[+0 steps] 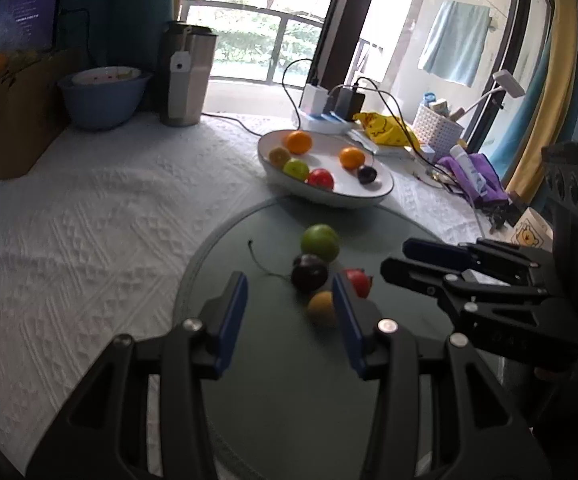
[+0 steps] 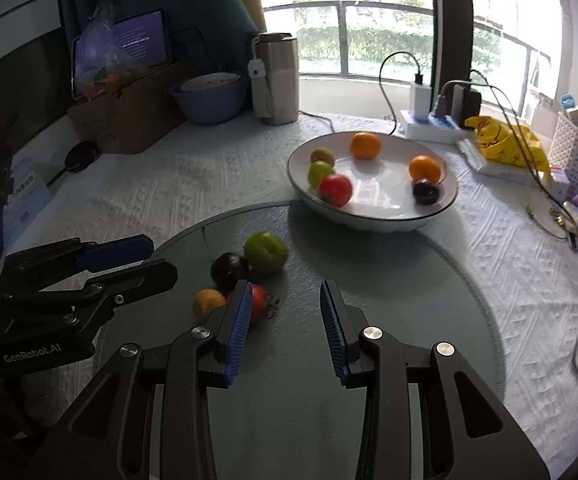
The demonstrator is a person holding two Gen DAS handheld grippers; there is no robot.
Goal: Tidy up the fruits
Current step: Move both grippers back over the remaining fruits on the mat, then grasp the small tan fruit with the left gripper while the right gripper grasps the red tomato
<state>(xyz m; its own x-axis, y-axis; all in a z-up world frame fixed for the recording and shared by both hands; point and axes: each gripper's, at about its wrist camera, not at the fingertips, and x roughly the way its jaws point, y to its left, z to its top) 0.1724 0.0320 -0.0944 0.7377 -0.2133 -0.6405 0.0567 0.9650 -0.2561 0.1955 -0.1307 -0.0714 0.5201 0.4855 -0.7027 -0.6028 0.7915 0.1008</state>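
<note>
white textured cloth covers the surface (image 2: 509,280), w/ a round grey-green mat (image 2: 369,280) nearest. left gripper (image 1: 289,304) and right gripper (image 2: 285,312) both hover low over the mat, jaws apart, holding nothing. betw them a cluster on the mat: yellow fruit (image 2: 208,302), red fruit (image 2: 259,304), dark plum (image 2: 231,268), green apple (image 2: 266,252), touching or nearly so. beyond the mat, white bowl (image 2: 373,220) holds six more fruits. window behind.
</note>
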